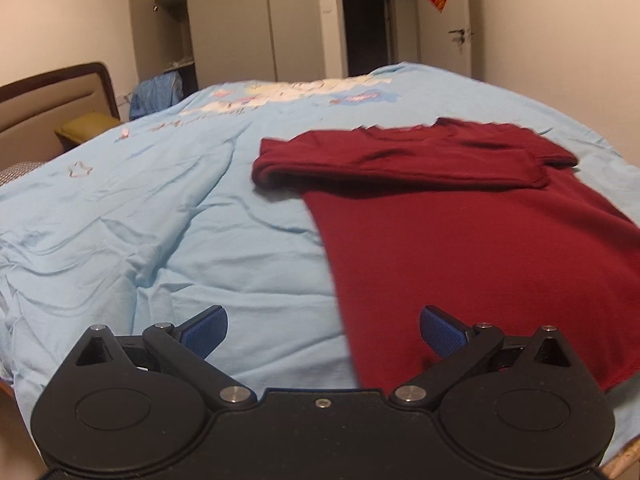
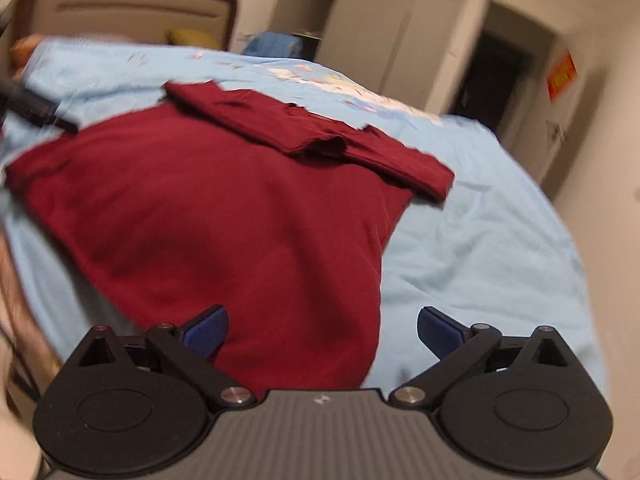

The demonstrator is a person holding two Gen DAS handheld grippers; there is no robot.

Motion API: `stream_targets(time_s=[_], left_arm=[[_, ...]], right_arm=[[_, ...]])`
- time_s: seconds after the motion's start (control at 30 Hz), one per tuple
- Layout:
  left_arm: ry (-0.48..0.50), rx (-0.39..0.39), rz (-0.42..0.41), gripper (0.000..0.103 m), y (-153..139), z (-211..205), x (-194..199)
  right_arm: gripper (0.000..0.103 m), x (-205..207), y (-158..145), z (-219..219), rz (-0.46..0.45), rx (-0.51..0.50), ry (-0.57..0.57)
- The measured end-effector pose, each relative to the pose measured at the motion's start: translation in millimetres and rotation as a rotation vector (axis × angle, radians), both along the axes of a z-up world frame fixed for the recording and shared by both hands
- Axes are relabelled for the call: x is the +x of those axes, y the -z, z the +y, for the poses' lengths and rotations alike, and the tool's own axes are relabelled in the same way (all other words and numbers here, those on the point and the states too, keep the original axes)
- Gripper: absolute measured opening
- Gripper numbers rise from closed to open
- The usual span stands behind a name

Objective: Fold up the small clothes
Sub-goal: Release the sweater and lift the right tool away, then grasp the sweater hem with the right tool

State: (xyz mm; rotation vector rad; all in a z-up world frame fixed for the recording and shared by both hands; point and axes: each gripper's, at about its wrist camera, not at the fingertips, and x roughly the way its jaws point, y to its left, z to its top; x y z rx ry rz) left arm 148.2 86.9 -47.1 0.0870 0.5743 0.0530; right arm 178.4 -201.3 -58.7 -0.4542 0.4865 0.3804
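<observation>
A dark red shirt (image 1: 460, 220) lies flat on the light blue bedspread (image 1: 160, 208), both sleeves folded in across its top. My left gripper (image 1: 323, 330) is open over the shirt's near left hem corner, nothing between its blue pads (image 1: 206, 330). In the right wrist view the same shirt (image 2: 224, 208) fills the middle. My right gripper (image 2: 322, 330) is open above the shirt's near right hem edge, holding nothing. The left gripper's dark body (image 2: 36, 110) shows at the far left of that view, which is blurred.
The bedspread (image 2: 472, 248) covers a bed with a brown headboard (image 1: 52, 96) and a yellow pillow (image 1: 86, 126). Grey wardrobes (image 1: 240, 20), blue cloth (image 1: 156, 92), a dark doorway (image 1: 366, 24) and a white door (image 1: 456, 20) stand behind.
</observation>
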Motion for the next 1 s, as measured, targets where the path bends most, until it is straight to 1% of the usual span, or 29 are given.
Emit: stream_targets(time_s=[0.07, 0.17, 0.23, 0.3, 0.4, 0.5, 0.53, 0.57, 0.6, 0.67, 0.7, 0.77, 0.8, 0.83, 0.87, 0.97, 1.0], left_arm=[[0.030, -0.003, -0.021, 0.102, -2, -11, -8], [0.085, -0.020, -0.027, 0.102, -3, -26, -14], [0.118, -0.020, -0.021, 0.102, 0, -37, -15], [0.145, -0.023, -0.015, 0.102, 3, -45, -17], [0.170, -0.033, -0.012, 0.102, 5, -54, -20], [0.186, -0.049, -0.012, 0.102, 8, -58, -25], [0.192, -0.051, -0.011, 0.102, 8, -59, -26], [0.199, -0.050, -0.011, 0.102, 9, -60, -28], [0.208, -0.047, -0.012, 0.102, 10, -61, -30], [0.226, -0.038, -0.016, 0.102, 11, -63, -35], [0.239, -0.034, -0.019, 0.102, 12, -64, -38], [0.263, -0.022, -0.024, 0.102, 13, -66, -44], [0.277, -0.013, -0.025, 0.102, 14, -68, -47], [0.290, -0.004, -0.027, 0.102, 15, -70, -49], [0.304, 0.008, -0.030, 0.102, 15, -73, -51], [0.340, 0.056, -0.043, 0.102, 16, -81, -56], [0.353, 0.080, -0.045, 0.102, 17, -86, -57]], right_arm=[[0.103, -19, 3, 7, -0.052, -0.113, -0.062], [0.103, -41, 15, 23, -0.121, -0.287, -0.154], [0.103, -49, 27, 34, -0.171, -0.389, -0.182], [0.103, -52, 39, 44, -0.210, -0.466, -0.179], [0.103, -52, 48, 55, -0.253, -0.515, -0.152], [0.102, -54, 50, 61, -0.295, -0.517, -0.144], [0.097, -55, 50, 62, -0.301, -0.513, -0.152], [0.090, -56, 49, 63, -0.298, -0.506, -0.164], [0.086, -56, 48, 62, -0.293, -0.498, -0.174], [0.068, -55, 44, 60, -0.292, -0.470, -0.186], [0.063, -55, 40, 60, -0.294, -0.452, -0.186], [0.043, -54, 33, 58, -0.289, -0.403, -0.183], [0.039, -53, 28, 57, -0.281, -0.371, -0.181], [0.032, -51, 24, 57, -0.271, -0.339, -0.180], [0.028, -49, 20, 56, -0.257, -0.302, -0.178], [0.020, -39, 6, 52, -0.214, -0.171, -0.160], [0.019, -35, 1, 51, -0.206, -0.131, -0.154]])
